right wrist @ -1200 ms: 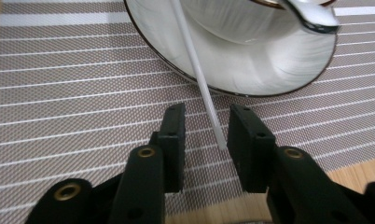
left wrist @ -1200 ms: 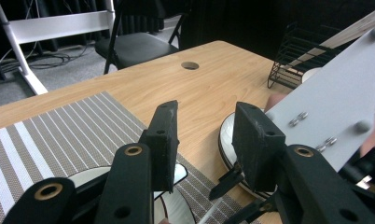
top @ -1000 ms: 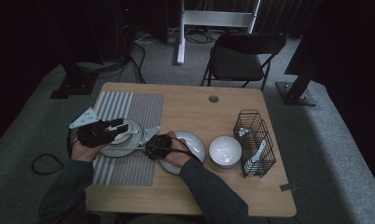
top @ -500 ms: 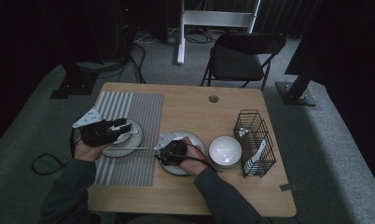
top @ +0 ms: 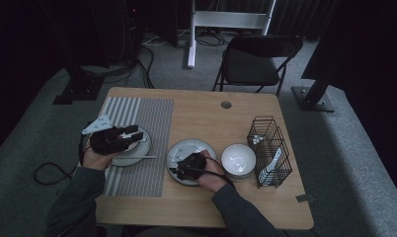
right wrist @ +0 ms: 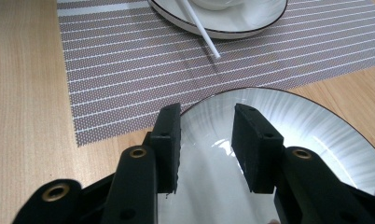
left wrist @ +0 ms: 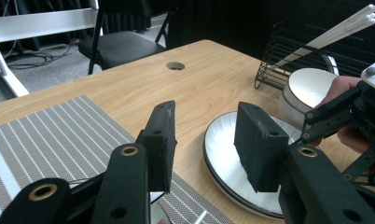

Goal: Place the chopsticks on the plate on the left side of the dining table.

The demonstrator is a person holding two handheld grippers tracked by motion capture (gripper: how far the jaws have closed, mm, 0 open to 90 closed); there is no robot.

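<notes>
Dim surroundings with a folding chair (top: 258,61) lie beyond the far edge of the wooden table (top: 206,111), where a striped placemat (top: 142,148) covers the left part. The left gripper (top: 132,136) hovers with jaws apart and empty over a plate (top: 142,148) on the placemat, its body hiding most of that plate, with a thin white stick (right wrist: 199,30) resting across the rim. The right gripper (right wrist: 206,147), jaws open with nothing between them, sits low over the black-rimmed plate (right wrist: 316,130) at table centre, left of a white bowl (top: 238,159) and a black wire rack (top: 270,148); this plate's near edge is cut off.
</notes>
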